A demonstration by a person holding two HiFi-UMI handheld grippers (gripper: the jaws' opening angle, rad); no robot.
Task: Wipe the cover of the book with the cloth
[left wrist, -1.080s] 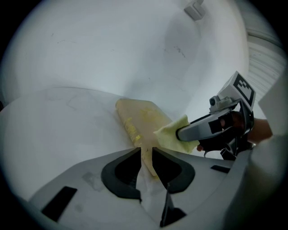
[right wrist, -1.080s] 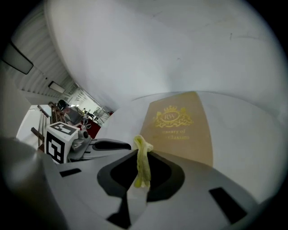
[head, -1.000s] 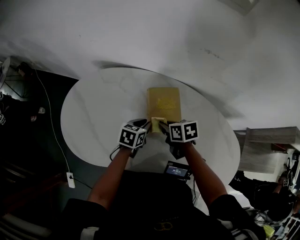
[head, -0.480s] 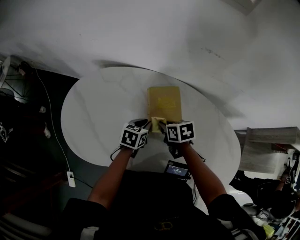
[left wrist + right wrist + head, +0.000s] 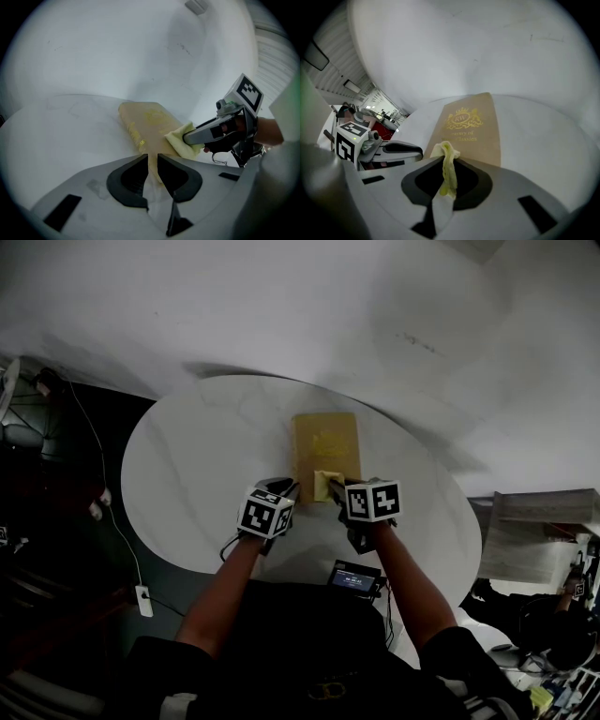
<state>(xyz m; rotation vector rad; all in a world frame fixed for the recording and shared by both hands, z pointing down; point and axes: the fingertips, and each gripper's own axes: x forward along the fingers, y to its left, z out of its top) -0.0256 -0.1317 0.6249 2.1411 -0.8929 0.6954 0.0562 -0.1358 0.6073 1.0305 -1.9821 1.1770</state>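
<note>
Book [image 5: 326, 442] flat on the round white surface [image 5: 187, 474], near its middle, gold-stamped cover up. Left hand-held gripper [image 5: 152, 161] at the book's near left corner, jaws drawn almost together, tan cover showing in the slit. Right hand-held gripper [image 5: 447, 176] clenched on the yellow cloth [image 5: 446, 153], which touches the cover's near end.

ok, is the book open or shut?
Shut. The book lies flat on the table, with the front cover and its gold crest facing up and no pages showing.
</note>
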